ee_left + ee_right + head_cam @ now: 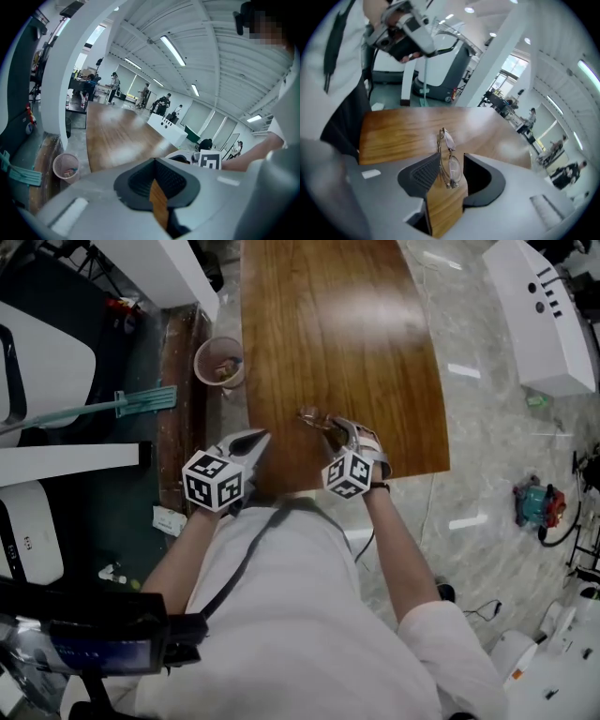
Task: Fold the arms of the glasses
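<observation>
glasses (449, 159) near table's (328, 324) front edge | right gripper (449, 176) jaws apart around them | left gripper (157, 187) closed, empty | best: back out straight, no snagging

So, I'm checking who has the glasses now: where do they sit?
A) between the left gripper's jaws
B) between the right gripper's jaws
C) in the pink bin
B: the glasses sit between the parted jaws of the right gripper, while the left gripper has its jaws together with nothing between them.
</observation>
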